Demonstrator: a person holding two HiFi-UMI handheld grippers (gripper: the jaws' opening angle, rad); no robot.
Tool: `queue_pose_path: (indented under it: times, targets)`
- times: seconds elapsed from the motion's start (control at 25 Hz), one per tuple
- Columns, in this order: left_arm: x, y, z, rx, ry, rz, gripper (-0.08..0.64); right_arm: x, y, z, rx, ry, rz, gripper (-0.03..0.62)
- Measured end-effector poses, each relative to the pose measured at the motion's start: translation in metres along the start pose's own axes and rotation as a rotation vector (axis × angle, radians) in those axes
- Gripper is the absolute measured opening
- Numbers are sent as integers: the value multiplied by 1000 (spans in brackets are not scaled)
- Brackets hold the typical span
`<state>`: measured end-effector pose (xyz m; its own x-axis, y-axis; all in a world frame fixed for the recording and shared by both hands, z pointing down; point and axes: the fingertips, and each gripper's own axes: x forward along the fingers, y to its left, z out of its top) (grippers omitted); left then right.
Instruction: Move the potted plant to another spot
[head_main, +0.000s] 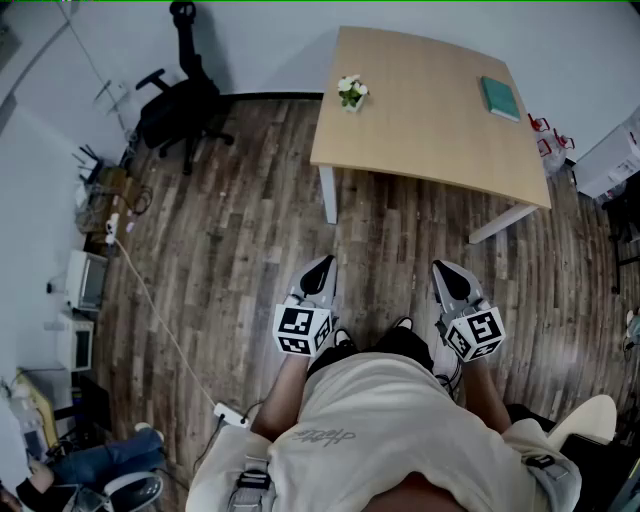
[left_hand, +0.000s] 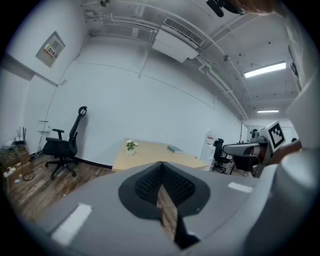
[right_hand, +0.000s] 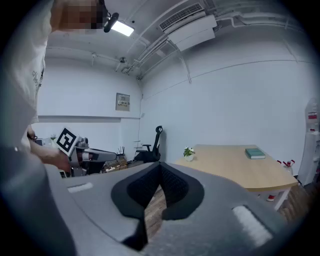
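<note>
We stand on the plank floor (head_main: 240, 230) a little way back from a pale wooden table (head_main: 430, 120), a gripper in each hand and neither one near the tabletop. The potted plant (head_main: 351, 92) stands upright near the table's far left corner, close to the left edge: a small white pot with a tuft of green leaves and a few white blossoms on top. It is touched by nothing, and a teal book (head_main: 499, 97) lies well apart from it on the far right side of the same top. The left gripper (left_hand: 161, 163) is closed, its dark ribbed pads meeting at the tips with only floorboards showing through the slit beneath them. The right gripper (right_hand: 160, 163) looks the same, its jaws drawn together at the tips and nothing between them. Both point forward and slightly down, side by side above the floor in the head view, their marker cubes facing up. From each gripper view the plant appears small beyond the jaws, its pot pale against the white wall. A black office chair (head_main: 180, 105) stands by the wall to the table's left.
</note>
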<state>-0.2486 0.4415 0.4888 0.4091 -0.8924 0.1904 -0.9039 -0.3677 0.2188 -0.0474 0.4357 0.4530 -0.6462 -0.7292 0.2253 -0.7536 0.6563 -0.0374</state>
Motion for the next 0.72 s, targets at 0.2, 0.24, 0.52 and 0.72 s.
queue_pose_path:
  times: [0.2, 0.24, 0.52, 0.72]
  targets:
    - [3, 10, 4, 31, 6, 2, 17, 9, 2, 4, -1, -23, 0, 2]
    - [4, 12, 5, 38, 8, 5, 17, 11, 3, 6, -3, -31, 3, 2]
    - [0, 25, 14, 62, 4, 35, 17, 10, 10, 12, -3, -86, -5, 2]
    - [-4, 30, 17, 82, 0, 50, 17, 12, 11, 9, -8, -81, 3, 2]
